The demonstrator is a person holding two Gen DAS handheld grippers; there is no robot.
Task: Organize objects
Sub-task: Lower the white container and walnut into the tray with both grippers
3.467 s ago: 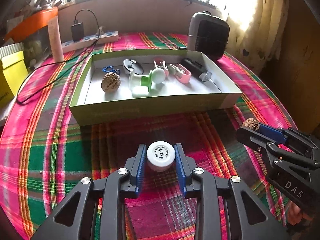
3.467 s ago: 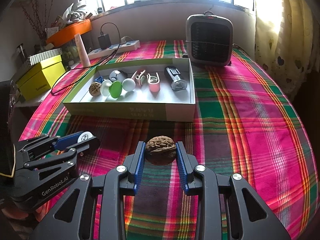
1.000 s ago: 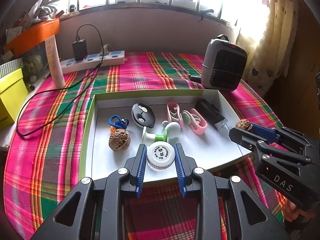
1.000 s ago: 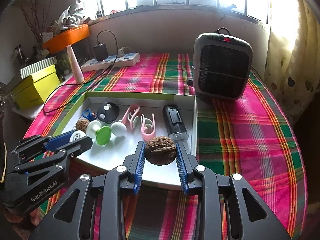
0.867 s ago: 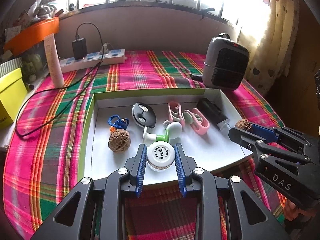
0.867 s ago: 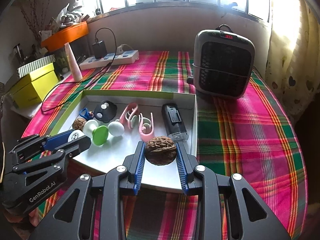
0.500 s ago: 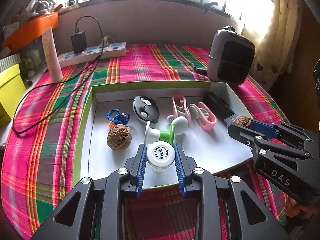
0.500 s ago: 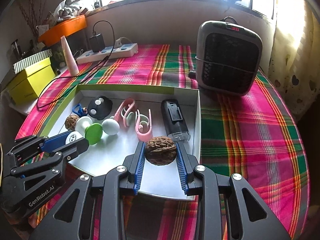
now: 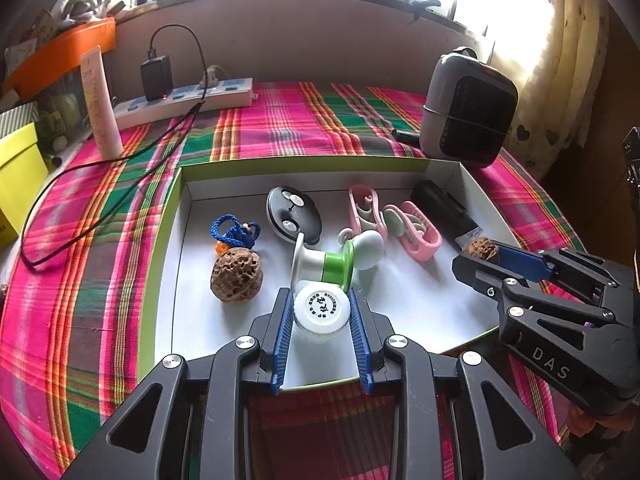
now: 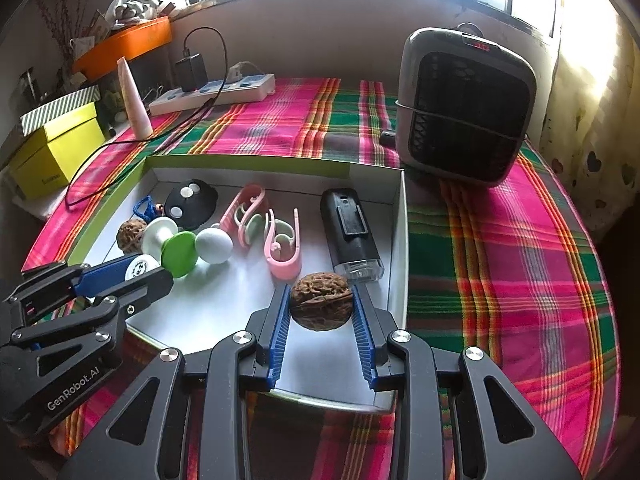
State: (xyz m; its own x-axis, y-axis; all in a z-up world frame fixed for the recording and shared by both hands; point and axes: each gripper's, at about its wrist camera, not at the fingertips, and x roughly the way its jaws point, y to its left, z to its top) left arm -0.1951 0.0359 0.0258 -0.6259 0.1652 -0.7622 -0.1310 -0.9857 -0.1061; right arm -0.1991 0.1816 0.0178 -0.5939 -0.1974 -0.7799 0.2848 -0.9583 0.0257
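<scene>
My left gripper [image 9: 321, 312] is shut on a small white-capped jar [image 9: 321, 307] and holds it over the front of the green-edged white box [image 9: 160, 240]. My right gripper [image 10: 321, 305] is shut on a brown walnut [image 10: 321, 295] over the box's front right part [image 10: 396, 240]. Each gripper also shows in the other's view, the right one [image 9: 484, 254] and the left one [image 10: 140, 270]. In the box lie another walnut [image 9: 236, 275], a blue cord [image 9: 234, 231], a black oval fob [image 9: 294, 220], a white-and-green spool [image 9: 326, 262], two pink clips [image 9: 414, 230] and a black device [image 10: 352, 232].
A grey heater [image 10: 466, 106] stands behind the box's right corner. A power strip [image 9: 184, 100] with a black charger and cable lies at the back left, by a pink tube [image 9: 100, 104]. A yellow box [image 10: 56, 148] sits off the table's left edge. The plaid cloth [image 10: 500, 260] covers the table.
Both grippers have moved forward from in front of the box to over its inside, each still holding its object, and have come lower and closer to the box floor.
</scene>
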